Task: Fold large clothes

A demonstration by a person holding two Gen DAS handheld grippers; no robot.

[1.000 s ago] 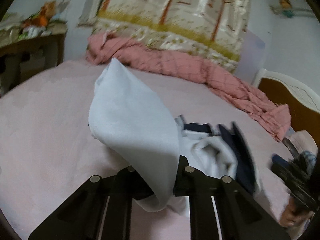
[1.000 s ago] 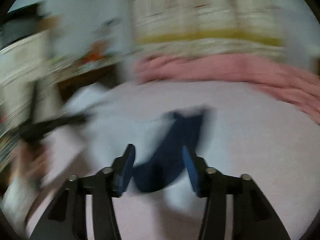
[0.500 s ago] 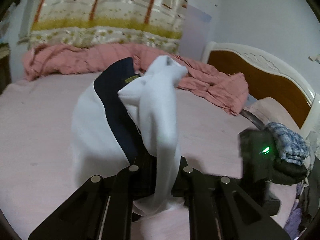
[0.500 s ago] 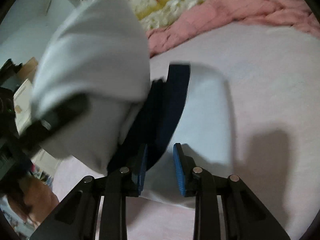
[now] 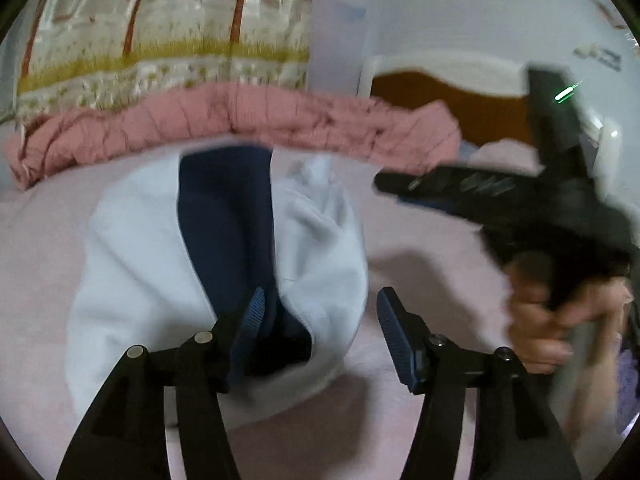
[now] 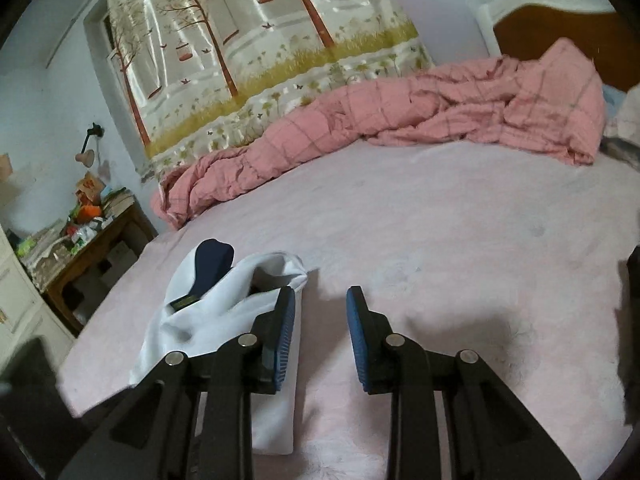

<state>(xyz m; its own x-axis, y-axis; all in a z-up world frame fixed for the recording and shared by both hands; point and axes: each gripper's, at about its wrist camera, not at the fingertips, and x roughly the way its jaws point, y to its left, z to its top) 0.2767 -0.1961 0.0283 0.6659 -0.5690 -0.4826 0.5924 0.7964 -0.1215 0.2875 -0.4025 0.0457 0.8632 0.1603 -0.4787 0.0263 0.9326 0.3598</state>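
A white garment with a navy band (image 5: 144, 272) lies bunched on the pink bed sheet (image 5: 36, 240). My left gripper (image 5: 320, 320) is open just above its near right edge, holding nothing. In the right wrist view the same garment (image 6: 224, 312) lies left of my right gripper (image 6: 320, 332), which is open and empty; its left finger overlaps the cloth's edge. The right gripper also shows in the left wrist view (image 5: 500, 192), blurred, held by a hand at the right.
A rumpled pink quilt (image 6: 400, 120) lies along the far side of the bed below a tree-print curtain (image 6: 260, 40). A brown headboard (image 6: 560, 28) is at the right. A cluttered wooden side table (image 6: 84, 240) stands left of the bed.
Both grippers were shut on the garment and holding it up. Now both are open and the garment lies on the bed. The right gripper has drawn away to the right.
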